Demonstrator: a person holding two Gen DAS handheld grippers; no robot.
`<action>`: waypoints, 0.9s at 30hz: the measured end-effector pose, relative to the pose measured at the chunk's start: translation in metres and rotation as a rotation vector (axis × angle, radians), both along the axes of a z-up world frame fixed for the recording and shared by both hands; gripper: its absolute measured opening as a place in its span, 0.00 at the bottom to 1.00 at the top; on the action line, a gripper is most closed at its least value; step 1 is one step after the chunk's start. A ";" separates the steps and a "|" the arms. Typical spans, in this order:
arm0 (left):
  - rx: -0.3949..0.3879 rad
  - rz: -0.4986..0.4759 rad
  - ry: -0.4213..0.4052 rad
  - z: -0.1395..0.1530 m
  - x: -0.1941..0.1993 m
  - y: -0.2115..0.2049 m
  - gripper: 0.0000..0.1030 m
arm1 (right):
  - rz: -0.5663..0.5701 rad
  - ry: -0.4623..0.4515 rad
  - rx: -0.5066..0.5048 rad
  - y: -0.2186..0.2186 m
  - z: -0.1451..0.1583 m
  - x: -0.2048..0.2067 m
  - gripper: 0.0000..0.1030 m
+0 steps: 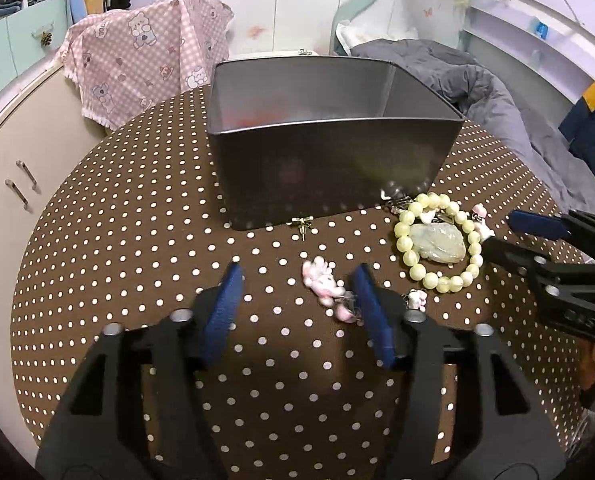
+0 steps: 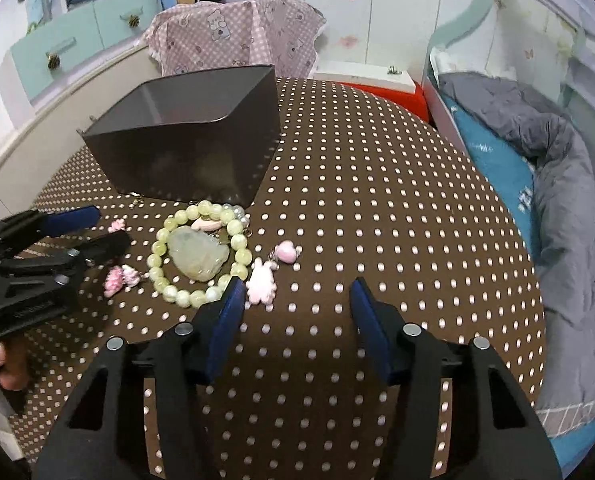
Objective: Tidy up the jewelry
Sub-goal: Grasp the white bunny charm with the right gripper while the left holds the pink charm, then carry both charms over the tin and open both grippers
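Looking at both wrist views, I'd say this job has barely started. The dark grey square metal bin point(image 1: 329, 152) sits toward the far side of the brown polka-dot tabletop point(image 1: 137, 240), and as far as I can see into it nothing is in there yet, though the bottom is partly hidden from me.

All the jewelry lies loose on the cloth in front of the bin's near wall: the pale green beaded bracelet point(image 2: 197, 256) with a carved jade-like pendant point(image 2: 199, 258) resting inside its loop, a pink heart charm point(image 2: 287, 251) and a pink bunny-shaped charm point(image 2: 262, 282) just beside it, a small gold earring point(image 1: 302, 225) near the bin's front edge, and a cluster of pink-and-white charms point(image 1: 323, 286).

My left gripper point(image 1: 297, 280) is about half open, empty, with that pink-and-white cluster sitting between its fingers but not pinched. My right gripper point(image 2: 297, 292) is also roughly half open and holding nothing; its left finger sits just beside the bracelet and the bunny charm.

So every piece is left to go, one by one.
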State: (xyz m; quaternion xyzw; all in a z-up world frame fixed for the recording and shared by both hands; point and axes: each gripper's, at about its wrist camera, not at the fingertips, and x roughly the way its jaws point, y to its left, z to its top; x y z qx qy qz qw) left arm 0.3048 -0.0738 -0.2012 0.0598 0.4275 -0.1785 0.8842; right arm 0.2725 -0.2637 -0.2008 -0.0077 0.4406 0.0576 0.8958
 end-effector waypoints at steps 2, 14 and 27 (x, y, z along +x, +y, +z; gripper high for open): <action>-0.014 -0.006 0.003 0.000 -0.002 0.005 0.34 | 0.009 -0.009 -0.027 0.006 -0.001 0.003 0.44; -0.019 -0.056 0.000 0.002 -0.002 0.002 0.23 | 0.047 -0.022 -0.011 0.011 0.001 0.000 0.14; -0.103 -0.050 -0.060 0.034 -0.026 0.025 0.13 | 0.056 -0.110 0.114 -0.011 0.057 -0.025 0.14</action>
